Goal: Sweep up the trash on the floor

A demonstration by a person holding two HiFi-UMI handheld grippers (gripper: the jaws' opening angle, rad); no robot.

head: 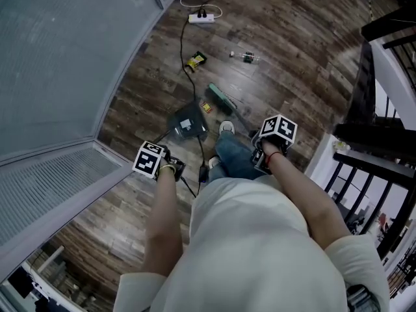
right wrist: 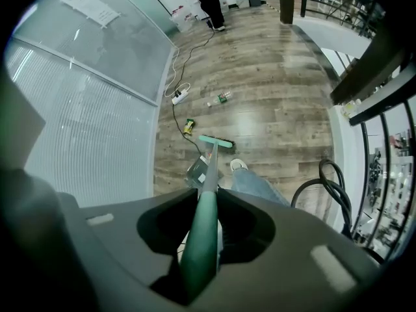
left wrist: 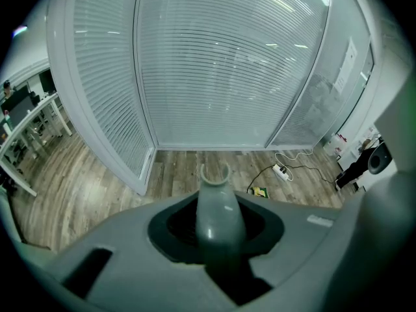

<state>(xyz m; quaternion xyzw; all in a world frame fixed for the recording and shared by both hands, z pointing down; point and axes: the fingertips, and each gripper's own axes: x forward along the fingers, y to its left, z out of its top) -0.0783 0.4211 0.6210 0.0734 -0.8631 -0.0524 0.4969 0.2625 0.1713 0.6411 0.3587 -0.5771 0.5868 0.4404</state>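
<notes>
Sweeping underway w/ green-handled broom (head: pixel 224 99) pinched in R hand-held gripper (head: pixel 259 145), grey plastic dustpan (head: pixel 187 123) in L hand-held gripper (head: pixel 173 168); nxt: brush yellow wrapper (head: pixel 195 60) in.

The left gripper (left wrist: pixel 218 249) is clamped on a grey handle (left wrist: pixel 216 203). Beyond it, a yellow wrapper (left wrist: pixel 260 192) and a power strip (left wrist: pixel 281 170) lie on the wood floor (left wrist: pixel 175 174) below a glass wall (left wrist: pixel 214 64).

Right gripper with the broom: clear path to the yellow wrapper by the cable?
Probably yes. The right gripper is shut on the broom, whose head lies short of the yellow wrapper with bare floor between. Only the black cable runs beside the wrapper and might snag.
</notes>
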